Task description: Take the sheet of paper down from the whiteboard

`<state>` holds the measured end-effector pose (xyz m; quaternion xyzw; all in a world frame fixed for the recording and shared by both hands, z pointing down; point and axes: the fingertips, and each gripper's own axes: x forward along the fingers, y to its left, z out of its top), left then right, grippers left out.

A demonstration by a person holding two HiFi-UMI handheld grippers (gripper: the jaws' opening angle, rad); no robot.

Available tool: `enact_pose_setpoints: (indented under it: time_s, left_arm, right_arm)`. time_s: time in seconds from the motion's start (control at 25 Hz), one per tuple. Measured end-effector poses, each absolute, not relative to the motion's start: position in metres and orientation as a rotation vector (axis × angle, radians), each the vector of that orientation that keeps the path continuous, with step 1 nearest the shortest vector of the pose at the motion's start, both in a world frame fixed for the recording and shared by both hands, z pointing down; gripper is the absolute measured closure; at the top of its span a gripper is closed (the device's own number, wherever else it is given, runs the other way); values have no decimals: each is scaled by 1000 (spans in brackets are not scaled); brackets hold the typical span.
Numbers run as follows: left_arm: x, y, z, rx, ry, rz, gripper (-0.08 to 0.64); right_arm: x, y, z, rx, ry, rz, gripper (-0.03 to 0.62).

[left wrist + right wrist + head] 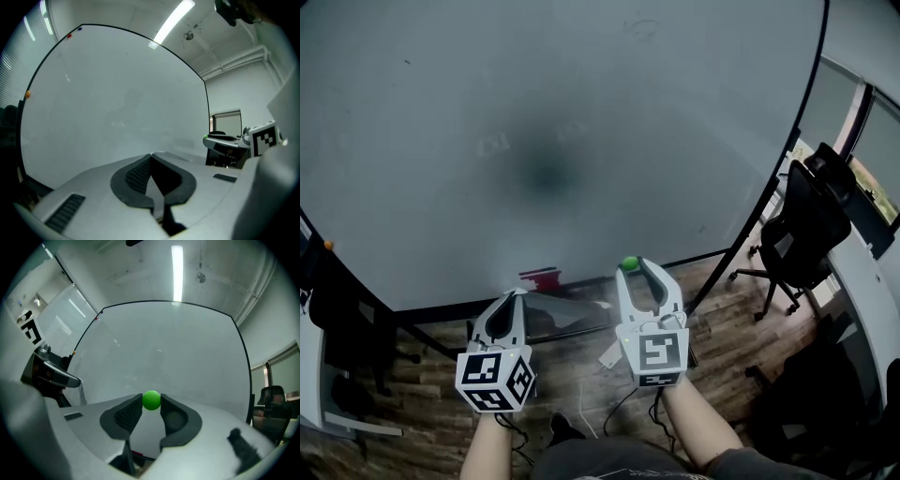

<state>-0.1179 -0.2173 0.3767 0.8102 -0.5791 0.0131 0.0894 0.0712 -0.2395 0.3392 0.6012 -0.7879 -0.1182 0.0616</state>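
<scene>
You are at the end of the task, I judge. No paper hangs on the whiteboard (553, 141) in any view; its face is bare, with only small coloured dots at the edge.

Your left gripper (517, 298) is clenched, its pads pressed fully together. A pale, thin sheet of paper (572, 317) sticks out from the jaw tips toward your right side and lies almost flat, low in front of the board's bottom edge. In the left gripper view it shows only edge-on, so I read it as the paper with some caution.

Your right gripper (151, 400) is closed on a small green ball (628, 263), pinched just at the tips of the pads. This is probably the magnet that fixed the sheet. The two grippers are near each other, below the board and not touching it.

The step in hand looks like carrying the freed sheet away. For the next move, keep the left clamp firm, because the paper is held only by one edge and can sag or slip. Then find a place for the sheet and for the ball; no table shows in these views, so you must look for one first.
</scene>
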Motion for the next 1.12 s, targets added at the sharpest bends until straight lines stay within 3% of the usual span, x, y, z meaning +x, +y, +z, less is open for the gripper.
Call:
enact_pose_setpoints:
  time_s: [1.12]
  left_arm:
    - [-47,-40,393,2240,-1930,85,548]
  right_arm:
    - [138,-75,375,1564,-2559,-301,468]
